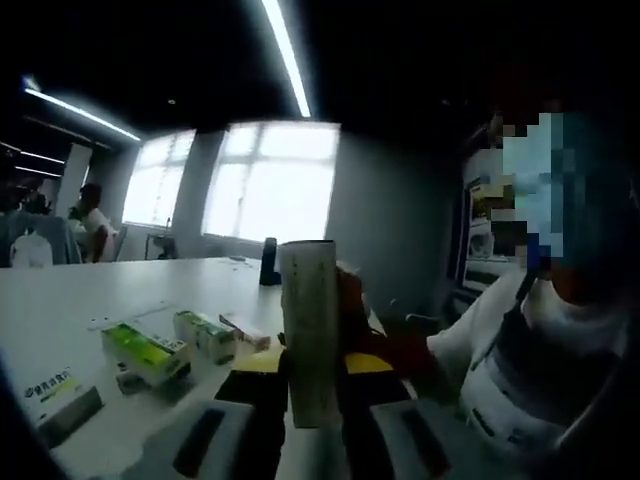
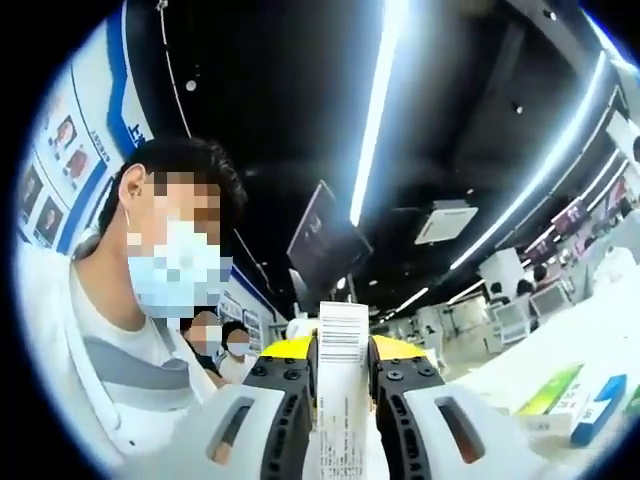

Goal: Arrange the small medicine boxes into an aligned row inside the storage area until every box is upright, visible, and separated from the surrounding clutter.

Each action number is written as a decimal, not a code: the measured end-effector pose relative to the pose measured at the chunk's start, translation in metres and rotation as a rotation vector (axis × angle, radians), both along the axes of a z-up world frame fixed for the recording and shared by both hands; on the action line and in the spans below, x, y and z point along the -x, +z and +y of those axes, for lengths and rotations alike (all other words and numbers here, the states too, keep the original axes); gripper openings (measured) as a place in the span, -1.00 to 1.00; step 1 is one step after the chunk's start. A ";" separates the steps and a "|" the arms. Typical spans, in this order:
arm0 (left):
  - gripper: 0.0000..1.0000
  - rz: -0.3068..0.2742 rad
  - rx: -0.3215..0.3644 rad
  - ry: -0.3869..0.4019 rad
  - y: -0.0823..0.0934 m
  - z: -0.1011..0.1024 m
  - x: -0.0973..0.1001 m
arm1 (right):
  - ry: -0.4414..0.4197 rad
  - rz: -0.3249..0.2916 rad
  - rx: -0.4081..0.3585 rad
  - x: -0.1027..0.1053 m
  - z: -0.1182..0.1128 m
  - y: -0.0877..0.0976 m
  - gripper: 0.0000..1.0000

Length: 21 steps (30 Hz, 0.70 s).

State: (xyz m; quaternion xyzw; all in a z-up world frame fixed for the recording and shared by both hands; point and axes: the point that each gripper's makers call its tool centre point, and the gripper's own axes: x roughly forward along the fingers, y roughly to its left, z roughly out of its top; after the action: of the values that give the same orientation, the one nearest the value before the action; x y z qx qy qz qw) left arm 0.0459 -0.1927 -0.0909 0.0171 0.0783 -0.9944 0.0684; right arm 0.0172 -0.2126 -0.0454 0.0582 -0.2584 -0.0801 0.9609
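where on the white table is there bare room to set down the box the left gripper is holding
In the left gripper view, the white table is bare beyond the green boxes, out to the dark object near the far edge. It is crowded nearer the left gripper: green boxes, a small box and a white box at lower left.

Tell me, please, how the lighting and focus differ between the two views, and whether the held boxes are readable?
Left gripper view: bright windows backlight the scene, so the held box is dim and blurred, with no readable print; the boxes on the table are soft too. Right gripper view: ceiling light strips glare and curve with fisheye distortion; the white box is well lit, its barcode visible, its text too soft to read.
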 end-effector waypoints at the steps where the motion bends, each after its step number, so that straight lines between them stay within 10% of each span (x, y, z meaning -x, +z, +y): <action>1: -0.66 0.002 -0.009 0.006 -0.001 -0.001 -0.001 | -0.014 0.012 0.002 -0.001 -0.002 -0.003 -0.58; 21: -0.64 0.019 -0.047 -0.018 -0.003 0.000 0.000 | 0.030 0.091 -0.040 -0.009 0.000 -0.016 -0.61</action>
State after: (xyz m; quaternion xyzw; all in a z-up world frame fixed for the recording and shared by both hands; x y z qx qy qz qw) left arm 0.0455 -0.1923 -0.0937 0.0099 0.1023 -0.9930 0.0581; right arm 0.0259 -0.2125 -0.0619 0.0775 -0.2119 -0.0731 0.9715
